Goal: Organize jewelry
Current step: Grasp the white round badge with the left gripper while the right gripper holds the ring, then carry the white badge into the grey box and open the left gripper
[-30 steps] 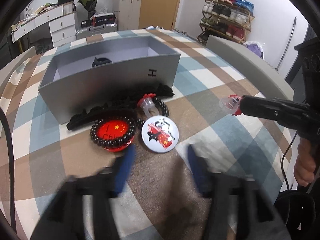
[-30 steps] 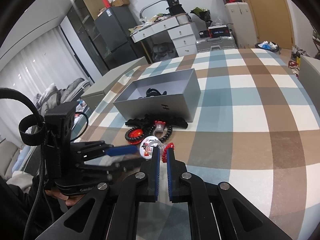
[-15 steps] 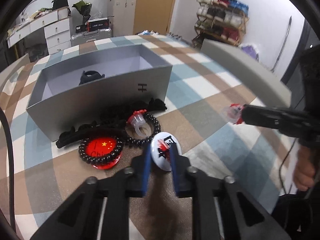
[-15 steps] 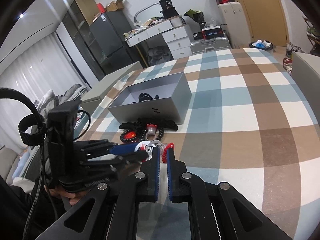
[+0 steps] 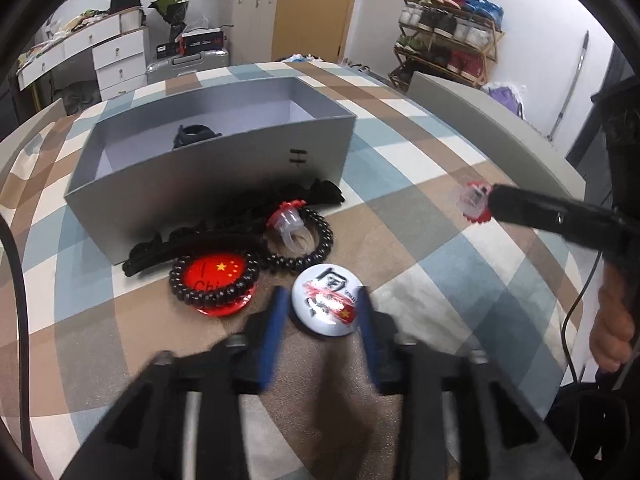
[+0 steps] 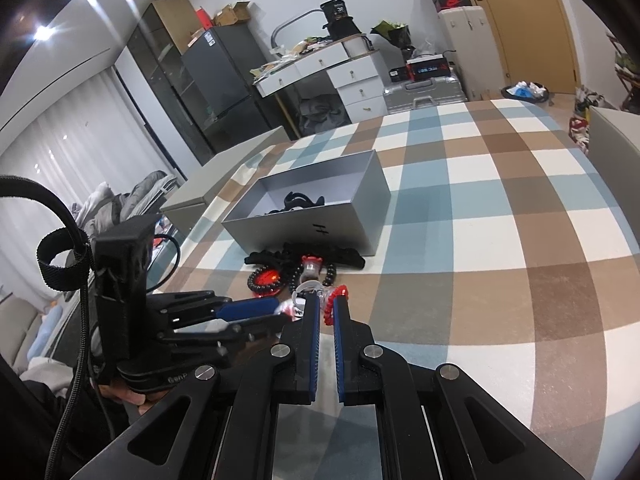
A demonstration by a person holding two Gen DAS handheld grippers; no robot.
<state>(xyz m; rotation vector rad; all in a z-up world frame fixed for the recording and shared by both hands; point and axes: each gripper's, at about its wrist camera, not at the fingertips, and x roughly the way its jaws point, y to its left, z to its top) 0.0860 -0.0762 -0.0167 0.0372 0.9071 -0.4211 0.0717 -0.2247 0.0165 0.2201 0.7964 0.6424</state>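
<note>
Because the jewelry is headed for one container, everything lies bunched at its near wall:
Box: the open grey cardboard box (image 5: 208, 184) sits toward the far left of the checked blue, brown and white tablecloth (image 5: 460, 280), a dark item already on its floor, likely the first piece sorted.
Waiting pile: a black fabric hair band (image 5: 192, 240) lies against the box's front wall; the black bead bracelet (image 5: 212, 284) rings a round red badge with yellow stars (image 5: 214, 276); a second bead bracelet (image 5: 304, 240) encircles a clear plastic ring with a red top (image 5: 290, 226).
Left gripper: the left gripper (image 5: 320, 312) straddles the round white pin badge (image 5: 326, 304), jaws opening, pads seemingly clear of its rim, so nothing is gripped.
Right gripper: the right gripper (image 6: 326, 314), raised over the cloth's right side, is clenched on a second clear ring with red trim (image 5: 472, 200), probably kept aloft for the box.
</note>
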